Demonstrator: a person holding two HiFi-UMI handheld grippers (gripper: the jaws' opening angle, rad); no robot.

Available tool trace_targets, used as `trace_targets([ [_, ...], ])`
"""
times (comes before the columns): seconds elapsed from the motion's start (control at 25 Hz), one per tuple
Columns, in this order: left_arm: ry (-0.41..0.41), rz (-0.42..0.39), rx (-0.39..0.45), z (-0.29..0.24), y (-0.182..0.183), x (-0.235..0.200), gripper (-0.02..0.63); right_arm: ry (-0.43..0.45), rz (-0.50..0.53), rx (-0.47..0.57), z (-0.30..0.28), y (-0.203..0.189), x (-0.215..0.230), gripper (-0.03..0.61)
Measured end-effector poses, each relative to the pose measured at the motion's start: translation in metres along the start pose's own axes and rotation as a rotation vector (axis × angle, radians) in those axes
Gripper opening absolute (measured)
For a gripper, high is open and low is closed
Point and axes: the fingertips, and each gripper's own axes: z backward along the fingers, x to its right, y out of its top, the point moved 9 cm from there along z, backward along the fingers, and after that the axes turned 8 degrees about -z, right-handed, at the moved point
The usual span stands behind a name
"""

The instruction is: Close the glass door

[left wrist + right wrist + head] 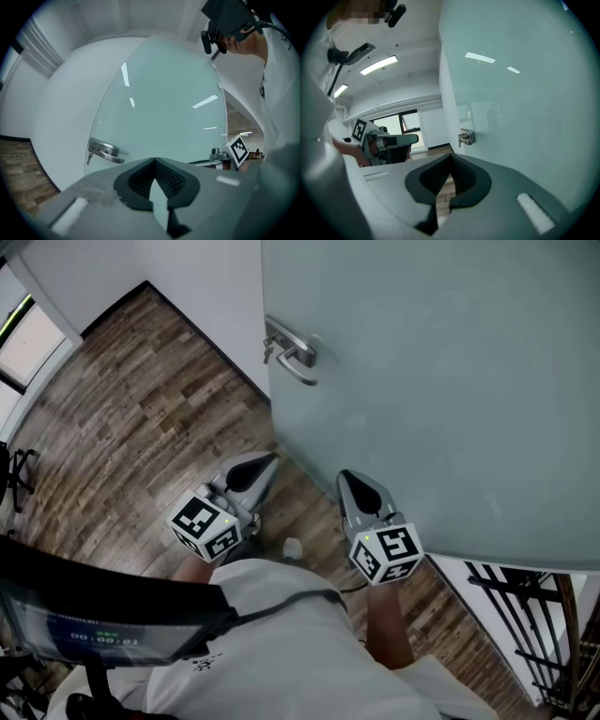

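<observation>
Fingers on both units are pressed together with nothing between them; this applies to the left gripper [266,463] and the right gripper [348,480]. The frosted glass door [450,381] stands ahead of both and to their right, upright, with its free edge vertical. In the head view the right gripper's tip overlaps the glass panel, while the left gripper's tip lies just off the free edge, over the wood floor [141,427]. Neither tip can be confirmed as touching the glass. The lever handle [292,352] sits near the free edge, above both tips and nearer the left gripper. A key [88,158] hangs from the lock below it. Judgement: the right gripper is better placed to press the panel, and the left to reach the handle.
</observation>
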Motion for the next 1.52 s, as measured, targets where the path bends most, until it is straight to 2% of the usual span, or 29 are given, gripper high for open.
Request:
trace_targets([
  [0.48,-0.106,0.001,0.028,-0.002,0.019,-0.105,0.006,-0.105,0.021,0.029,-0.079,0.025,-0.036,0.009],
  [0.88,-0.190,0.015,0.033,-0.005,0.015,-0.159,0.006,-0.217,0.017,0.061,-0.119,0.030,-0.045,0.009],
  [1.12,-0.234,0.012,0.030,-0.007,0.014,-0.173,0.006,-0.262,0.003,0.053,-0.126,0.026,-0.050,0.009],
  [1.32,-0.223,0.018,0.033,-0.010,0.011,-0.178,0.006,-0.252,0.001,0.054,-0.134,0.025,-0.043,0.009],
  [1.44,-0.192,0.029,0.033,-0.012,0.014,-0.176,0.006,-0.252,0.053,0.038,-0.140,0.032,-0.034,0.009],
  [1.52,-0.184,0.027,0.032,-0.011,0.018,-0.170,0.006,-0.273,0.136,-0.004,-0.144,0.036,-0.028,0.009],
])
